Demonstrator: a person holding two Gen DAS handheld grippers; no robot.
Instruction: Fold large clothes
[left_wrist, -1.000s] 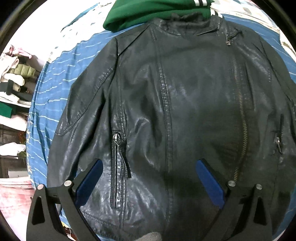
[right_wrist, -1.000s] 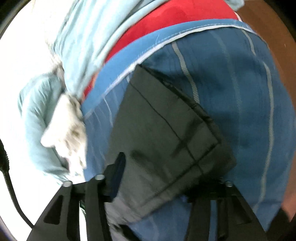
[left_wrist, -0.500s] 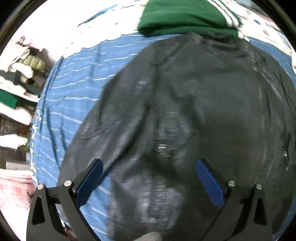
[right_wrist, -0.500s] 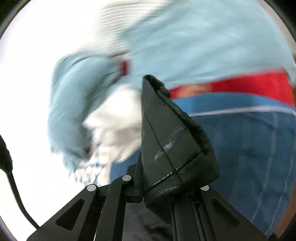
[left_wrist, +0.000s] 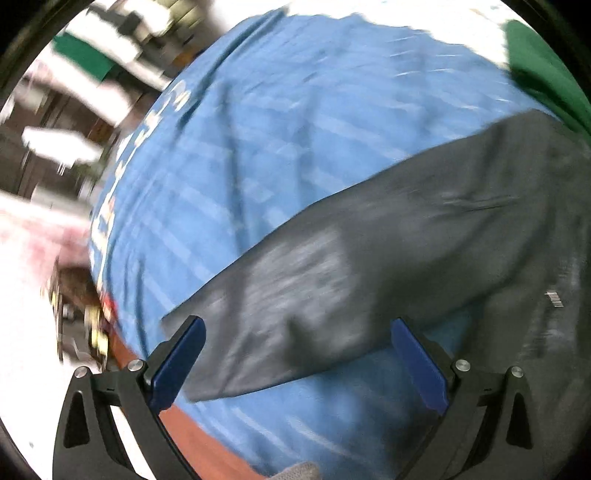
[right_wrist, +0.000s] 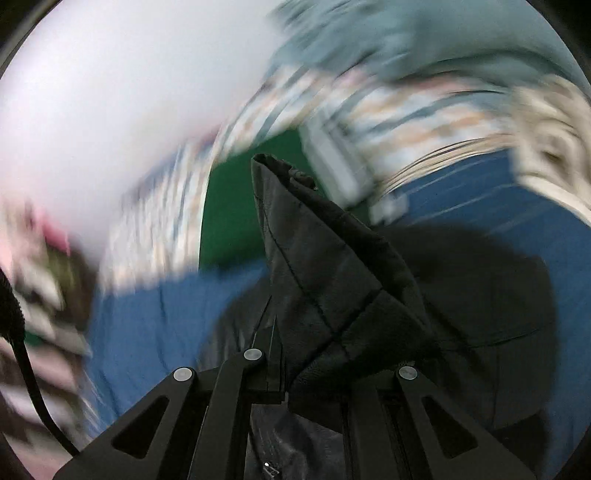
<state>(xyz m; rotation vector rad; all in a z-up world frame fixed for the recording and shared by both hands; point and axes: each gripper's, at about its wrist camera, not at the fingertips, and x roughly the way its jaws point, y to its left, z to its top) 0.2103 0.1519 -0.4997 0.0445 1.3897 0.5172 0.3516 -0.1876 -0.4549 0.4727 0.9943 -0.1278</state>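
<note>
Black leather jacket (left_wrist: 424, 229) spread on blue striped sheet; one sleeve cuff (right_wrist: 325, 273) lifted, bunched upright.

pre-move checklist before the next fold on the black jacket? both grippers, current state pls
1. Right gripper shut on jacket cuff: ok.
2. Cuff lifted off the blue striped bedsheet: ok.
3. Left gripper open, nothing clamped: ok.
4. Left sleeve between the left jaws, lying flat on the sheet: ok.
5. Green garment apart from the sleeve: ok.
6. Jacket body flat: cannot tell, frames blurred.
</note>
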